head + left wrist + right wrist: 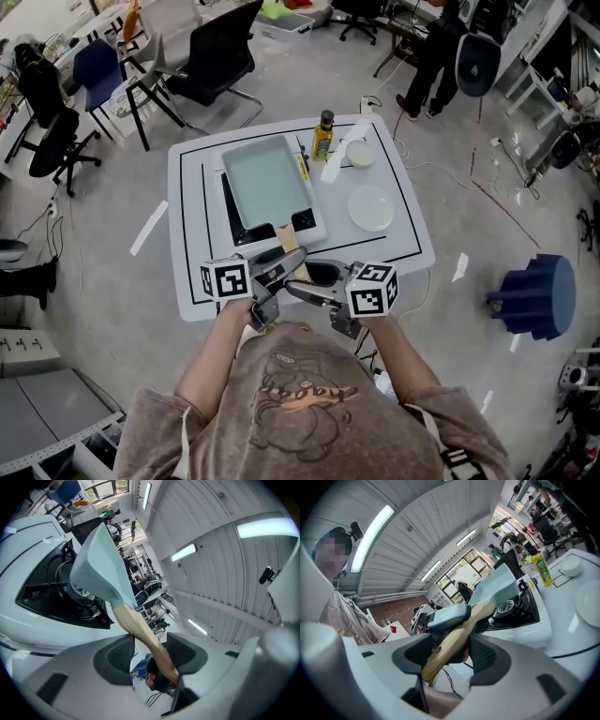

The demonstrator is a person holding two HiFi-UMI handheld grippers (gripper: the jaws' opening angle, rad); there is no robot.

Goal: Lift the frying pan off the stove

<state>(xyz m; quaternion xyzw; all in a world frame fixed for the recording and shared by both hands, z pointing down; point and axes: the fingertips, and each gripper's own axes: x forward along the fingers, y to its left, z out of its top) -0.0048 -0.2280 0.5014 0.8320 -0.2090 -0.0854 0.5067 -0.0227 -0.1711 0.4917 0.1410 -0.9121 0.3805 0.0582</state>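
A pale teal rectangular frying pan (267, 178) with a wooden handle (287, 238) hangs over the black stove (246, 234) on the white table (187, 187). Both grippers hold the handle near the table's front edge. My left gripper (281, 262) comes in from the left, my right gripper (302, 289) from the right. In the left gripper view the handle (143, 632) runs slantwise between the pads of the left gripper (152, 651), and the pan (101, 564) tilts above the burner (70, 592). In the right gripper view the handle (454, 639) crosses the right gripper (450, 656).
Right of the stove stand a yellow bottle (322, 137), a small lidded dish (360, 154) and a white plate (370, 208). Office chairs (211, 61) stand beyond the table, a blue stool (539, 295) on the floor at right, and a person (436, 52) stands far back.
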